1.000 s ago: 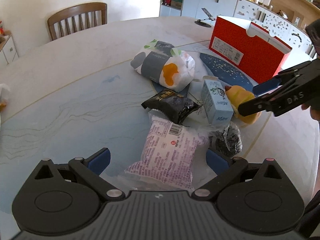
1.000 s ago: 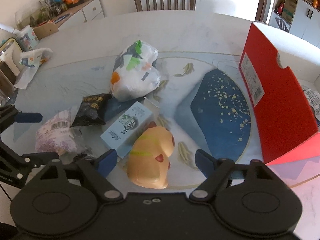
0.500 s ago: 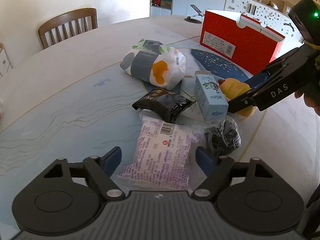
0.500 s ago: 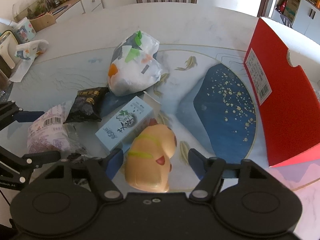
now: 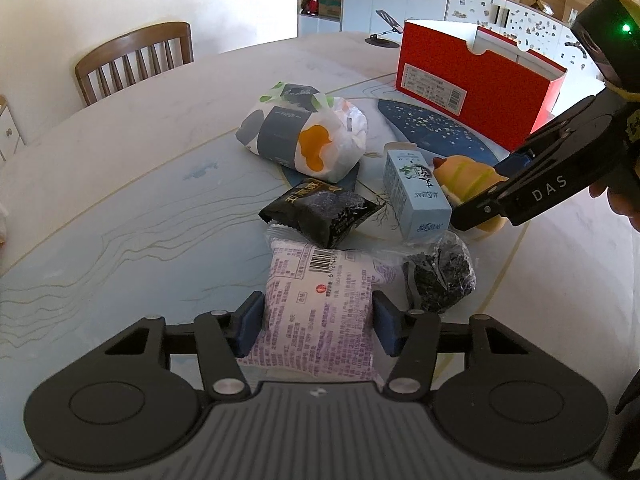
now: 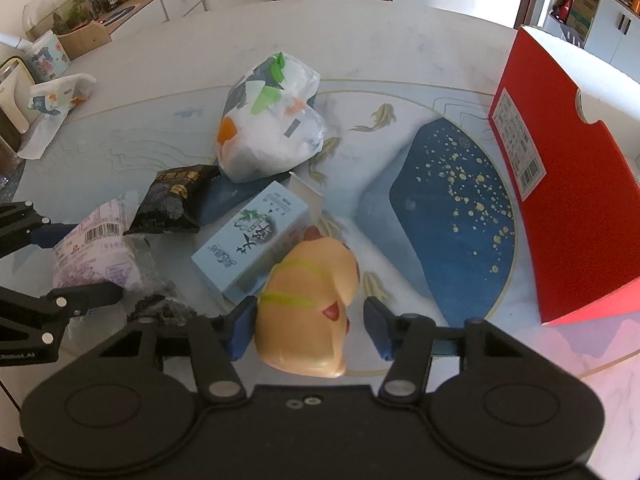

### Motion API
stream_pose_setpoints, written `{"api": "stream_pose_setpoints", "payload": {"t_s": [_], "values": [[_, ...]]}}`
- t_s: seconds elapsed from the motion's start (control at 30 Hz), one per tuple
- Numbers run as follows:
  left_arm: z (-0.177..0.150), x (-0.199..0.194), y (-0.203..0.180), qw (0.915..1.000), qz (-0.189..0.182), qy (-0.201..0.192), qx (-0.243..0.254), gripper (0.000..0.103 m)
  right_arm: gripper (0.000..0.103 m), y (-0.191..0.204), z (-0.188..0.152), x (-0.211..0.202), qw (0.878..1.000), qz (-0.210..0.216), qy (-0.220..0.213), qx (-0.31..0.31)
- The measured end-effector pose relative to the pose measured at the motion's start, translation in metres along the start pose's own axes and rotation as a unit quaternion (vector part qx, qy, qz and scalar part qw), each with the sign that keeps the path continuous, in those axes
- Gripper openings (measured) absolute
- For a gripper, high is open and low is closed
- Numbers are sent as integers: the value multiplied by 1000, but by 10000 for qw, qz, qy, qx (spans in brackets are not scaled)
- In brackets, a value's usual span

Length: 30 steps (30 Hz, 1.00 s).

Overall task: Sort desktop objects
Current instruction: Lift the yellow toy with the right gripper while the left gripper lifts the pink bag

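Beside the light-blue carton [image 6: 256,236], whose long axis is slanting toward the white paper-roll pack [image 6: 272,128], the right gripper [image 6: 306,330] is closing around the yellow squishy toy [image 6: 308,300] while the left gripper [image 5: 318,326] is closing around the purple-printed snack packet [image 5: 320,300], a black wrapper [image 5: 320,210] crowding just beyond.

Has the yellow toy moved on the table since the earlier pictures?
No. The yellow toy lies beside the blue box as before; only the right gripper is closing around it.

Wooden chair [image 5: 134,58] (beyond table [image 5: 120,152])
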State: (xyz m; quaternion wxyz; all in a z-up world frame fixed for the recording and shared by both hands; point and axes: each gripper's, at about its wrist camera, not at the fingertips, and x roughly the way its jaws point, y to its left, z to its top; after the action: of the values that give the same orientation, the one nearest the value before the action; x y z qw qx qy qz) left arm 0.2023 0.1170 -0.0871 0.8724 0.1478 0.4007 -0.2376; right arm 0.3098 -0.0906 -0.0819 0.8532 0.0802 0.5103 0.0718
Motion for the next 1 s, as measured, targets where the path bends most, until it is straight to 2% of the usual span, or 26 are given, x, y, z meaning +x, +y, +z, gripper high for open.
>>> {"api": "stream_pose_setpoints", "payload": {"t_s": [0.17, 0.4, 1.0], "values": [[0, -1, 0, 10000, 26, 23, -28, 55, 49, 1, 0, -2, 10000, 2, -32, 11], [0, -3, 1, 9998, 44, 99, -148, 54, 47, -3, -2, -5, 9999, -3, -98, 93], [6, -26, 3, 9988, 183, -31, -457, 52, 45, -11, -2, -32, 9990, 157, -369, 206]]}}
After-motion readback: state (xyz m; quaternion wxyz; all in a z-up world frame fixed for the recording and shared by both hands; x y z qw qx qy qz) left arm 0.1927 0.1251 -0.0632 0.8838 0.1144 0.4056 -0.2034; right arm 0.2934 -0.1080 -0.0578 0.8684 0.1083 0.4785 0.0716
